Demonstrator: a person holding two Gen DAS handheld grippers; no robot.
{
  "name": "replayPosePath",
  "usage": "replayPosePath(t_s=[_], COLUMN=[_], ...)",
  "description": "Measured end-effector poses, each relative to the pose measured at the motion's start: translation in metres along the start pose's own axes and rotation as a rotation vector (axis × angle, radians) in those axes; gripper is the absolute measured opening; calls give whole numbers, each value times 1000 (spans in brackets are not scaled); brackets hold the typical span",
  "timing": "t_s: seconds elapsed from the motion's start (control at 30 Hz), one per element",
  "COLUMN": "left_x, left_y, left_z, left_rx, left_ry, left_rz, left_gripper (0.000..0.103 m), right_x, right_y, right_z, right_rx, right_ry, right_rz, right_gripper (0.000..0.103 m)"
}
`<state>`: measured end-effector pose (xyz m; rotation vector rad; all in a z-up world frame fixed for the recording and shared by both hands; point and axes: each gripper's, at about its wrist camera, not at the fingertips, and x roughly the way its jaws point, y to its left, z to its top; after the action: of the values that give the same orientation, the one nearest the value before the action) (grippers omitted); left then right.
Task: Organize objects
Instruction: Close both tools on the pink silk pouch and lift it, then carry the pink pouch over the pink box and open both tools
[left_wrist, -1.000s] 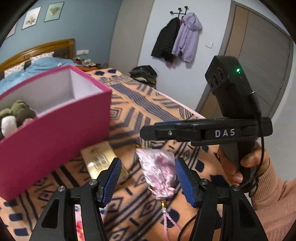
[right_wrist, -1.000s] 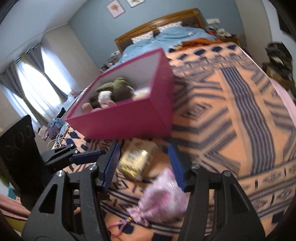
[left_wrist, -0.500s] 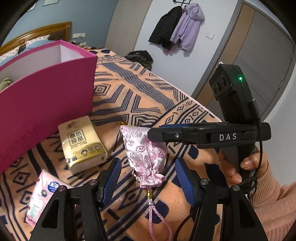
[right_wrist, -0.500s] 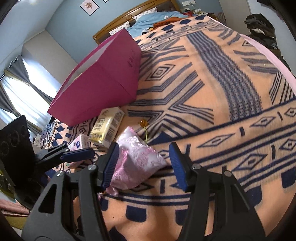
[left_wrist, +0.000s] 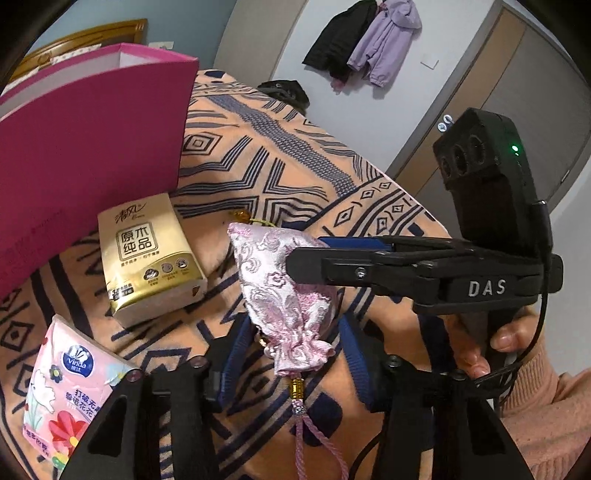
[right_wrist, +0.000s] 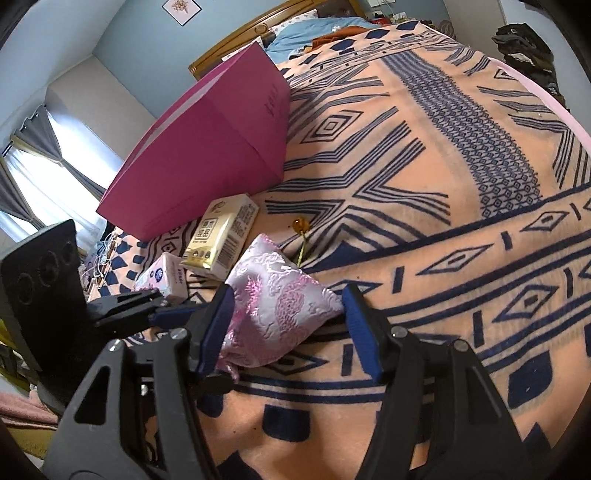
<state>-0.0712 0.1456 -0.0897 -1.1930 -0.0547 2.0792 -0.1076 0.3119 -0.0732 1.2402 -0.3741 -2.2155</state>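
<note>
A pink brocade pouch (left_wrist: 284, 295) with a tassel cord lies on the patterned blanket (left_wrist: 280, 166). My left gripper (left_wrist: 293, 354) straddles its gathered neck. The jaws are closing, and a thin gap still shows on each side of the neck. From the right, my right gripper (left_wrist: 310, 251) reaches in over the pouch body. In the right wrist view the pouch (right_wrist: 280, 306) lies between the fingers of the right gripper (right_wrist: 284, 325), close to both pads and not squeezed. The left gripper (right_wrist: 147, 306) comes in from the left there.
A tall magenta box (left_wrist: 85, 155) stands on the bed behind. A gold tissue pack (left_wrist: 147, 254) lies left of the pouch, with a pink tissue pack (left_wrist: 70, 380) nearer. A hand (left_wrist: 491, 343) in a pink sleeve holds the right gripper. The bed edge runs along the right.
Both grippers have dropped towards the bed and closed in on the pouch. The left jaws have narrowed around its neck. The box's inside has gone out of sight.
</note>
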Motion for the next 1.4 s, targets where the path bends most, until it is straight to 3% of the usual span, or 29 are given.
replayPosePath(t_s=[0.1, 0.27, 0.43, 0.53, 0.93, 1.4], left_x=[-1, -1, -4, -9, -49, -100], left_y=[3, 2, 1, 2, 2, 11], left_z=[0, -1, -1, 0, 10, 32], left_rx=[-14, -3, -2, -1, 10, 16], left_ry=[0, -5, -11, -24, -127, -253], left_rz=[-8, -3, -1, -5, -3, 68], left_gripper=[42, 41, 39, 38, 37, 37], right_x=[1, 3, 4, 2, -24, -36], right_y=[2, 5, 8, 13, 44, 93], right_z=[-1, -2, -3, -3, 14, 53], right_rx=[-11, -43, -46, -55, -124, -249], right_ry=[-2, 4, 7, -4, -80, -144], right_rz=[-12, -43, -29, -11, 39, 132], right_gripper=[63, 49, 38, 27, 24, 24])
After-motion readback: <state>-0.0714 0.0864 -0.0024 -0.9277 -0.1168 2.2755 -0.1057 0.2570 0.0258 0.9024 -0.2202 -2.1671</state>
